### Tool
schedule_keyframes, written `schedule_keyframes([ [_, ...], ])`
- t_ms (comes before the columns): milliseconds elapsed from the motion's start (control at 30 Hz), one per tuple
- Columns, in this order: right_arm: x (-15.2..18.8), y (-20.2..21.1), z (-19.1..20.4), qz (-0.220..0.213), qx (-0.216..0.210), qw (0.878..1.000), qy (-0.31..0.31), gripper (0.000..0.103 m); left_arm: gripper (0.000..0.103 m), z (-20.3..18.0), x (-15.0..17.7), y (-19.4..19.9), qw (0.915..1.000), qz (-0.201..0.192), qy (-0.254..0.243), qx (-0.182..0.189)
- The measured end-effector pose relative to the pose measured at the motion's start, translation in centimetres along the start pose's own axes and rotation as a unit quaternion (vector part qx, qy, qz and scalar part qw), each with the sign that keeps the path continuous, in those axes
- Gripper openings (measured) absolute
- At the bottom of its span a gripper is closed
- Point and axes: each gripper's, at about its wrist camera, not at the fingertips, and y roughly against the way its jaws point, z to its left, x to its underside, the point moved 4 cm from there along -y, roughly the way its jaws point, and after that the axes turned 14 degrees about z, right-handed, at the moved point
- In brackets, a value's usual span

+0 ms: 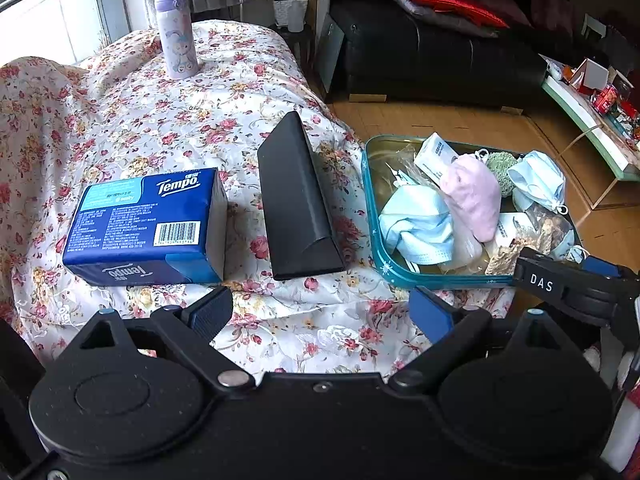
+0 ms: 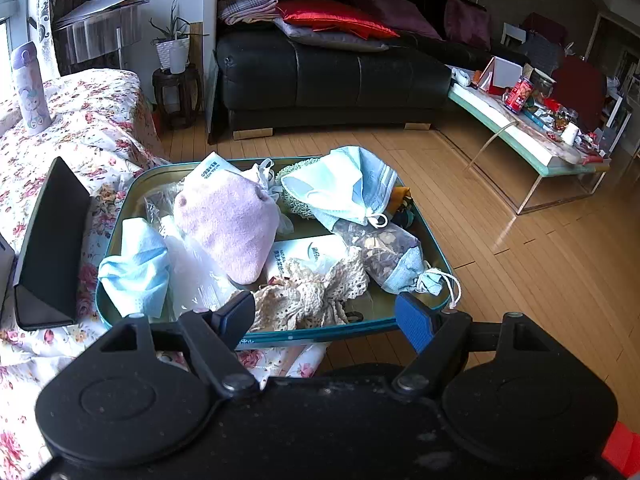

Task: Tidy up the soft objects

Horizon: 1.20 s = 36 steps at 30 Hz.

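Note:
A teal tray (image 2: 116, 208) (image 1: 370, 216) rests at the edge of a floral-covered table and holds soft items. Among them are a pink knitted piece (image 2: 232, 228) (image 1: 474, 196), light blue face masks (image 2: 136, 268) (image 2: 344, 188) (image 1: 418, 224), a cream crocheted piece (image 2: 312, 292), a mesh pouch of dried bits (image 2: 384, 252) and a green knitted item (image 1: 500, 166). My right gripper (image 2: 326, 318) hovers open at the tray's near rim, over the crocheted piece, with nothing between its fingers. My left gripper (image 1: 320, 312) stands open above the tablecloth, empty, left of the tray.
A blue Tempo tissue pack (image 1: 148, 228) and a black triangular case (image 1: 296, 200) (image 2: 52, 244) lie on the floral cloth (image 1: 160, 120). A lilac bottle (image 1: 176, 32) stands at the back. Beyond the tray are wooden floor (image 2: 520, 260), a black sofa (image 2: 332, 76) and a cluttered low table (image 2: 532, 132).

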Motion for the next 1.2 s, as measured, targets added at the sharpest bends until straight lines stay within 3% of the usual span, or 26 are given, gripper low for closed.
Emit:
schedule_keyframes([
  [1200, 0.11, 0.02, -0.01, -0.001, 0.001, 1.0, 0.0, 0.077, 0.091, 0.06, 0.41, -0.19, 1.0, 0.005, -0.001, -0.007],
])
